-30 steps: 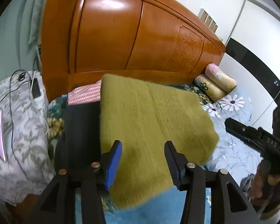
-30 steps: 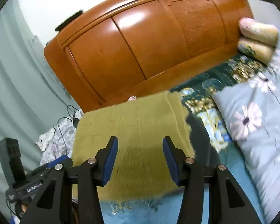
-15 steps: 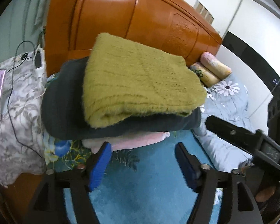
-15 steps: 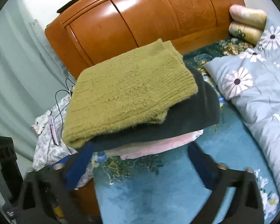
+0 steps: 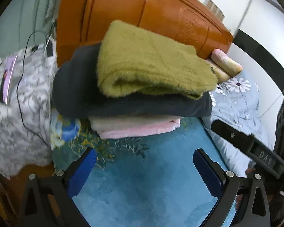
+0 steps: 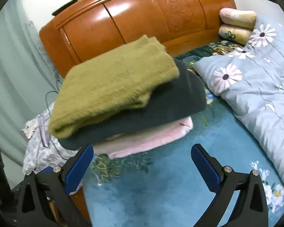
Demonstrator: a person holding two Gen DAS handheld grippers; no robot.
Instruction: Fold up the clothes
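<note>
Released, olive sweater point(image 5: 151, 64) tops the stack on blue bedspread point(image 6: 161, 189); both jaws open, left widening.

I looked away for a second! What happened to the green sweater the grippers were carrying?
Both let go. The green sweater now lies on the dark garment and pink one. The left gripper, its jaws opening, and the open right gripper pulled back, empty. The pile, bed and headboard stayed put.

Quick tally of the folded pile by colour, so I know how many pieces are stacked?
Olive-green sweater, top: 1
Dark grey garment, middle: 1
Pink garment, bottom: 1
Total: 3
</note>
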